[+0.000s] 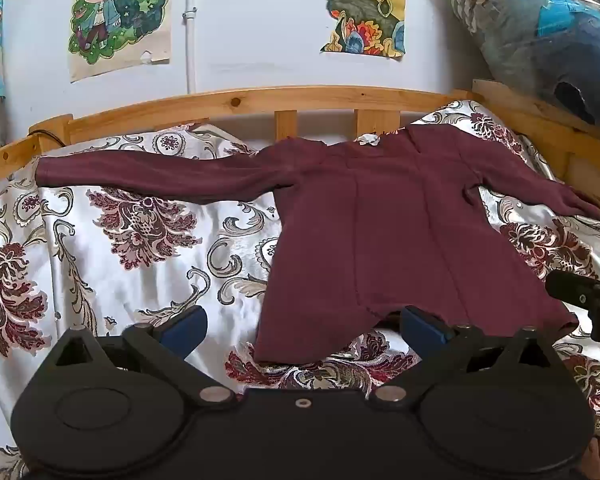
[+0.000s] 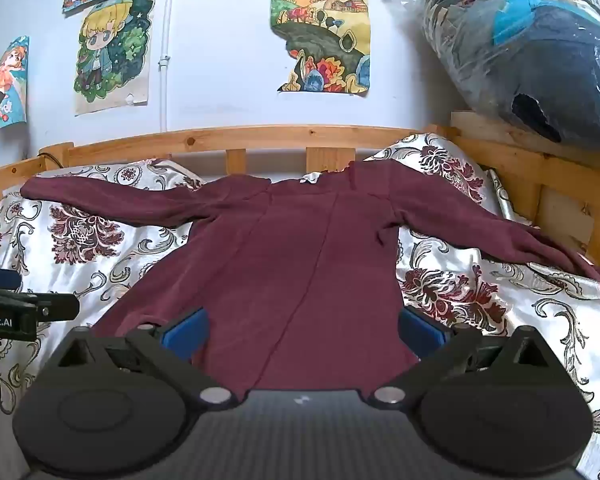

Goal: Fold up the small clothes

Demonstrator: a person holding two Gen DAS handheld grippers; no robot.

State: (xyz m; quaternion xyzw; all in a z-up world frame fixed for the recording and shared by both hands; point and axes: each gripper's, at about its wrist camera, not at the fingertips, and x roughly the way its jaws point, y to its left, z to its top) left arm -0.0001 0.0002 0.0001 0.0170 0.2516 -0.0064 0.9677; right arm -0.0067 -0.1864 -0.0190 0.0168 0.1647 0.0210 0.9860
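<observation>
A maroon long-sleeved knit top (image 1: 380,220) lies flat on the floral satin bedspread (image 1: 120,240); left gripper (image 1: 302,326) and right gripper (image 2: 302,330) fingers are spread, holding nothing.

The maroon top (image 2: 300,264) is partly unseen — its hem hidden behind the right gripper (image 2: 302,330), one cuff cut off.

Wooden-framed bed (image 1: 236,100) carried white satin cover (image 1: 100,248) with maroon floral print; maroon long-sleeved top (image 1: 380,220) lay flat on it, sleeves outspread.
</observation>
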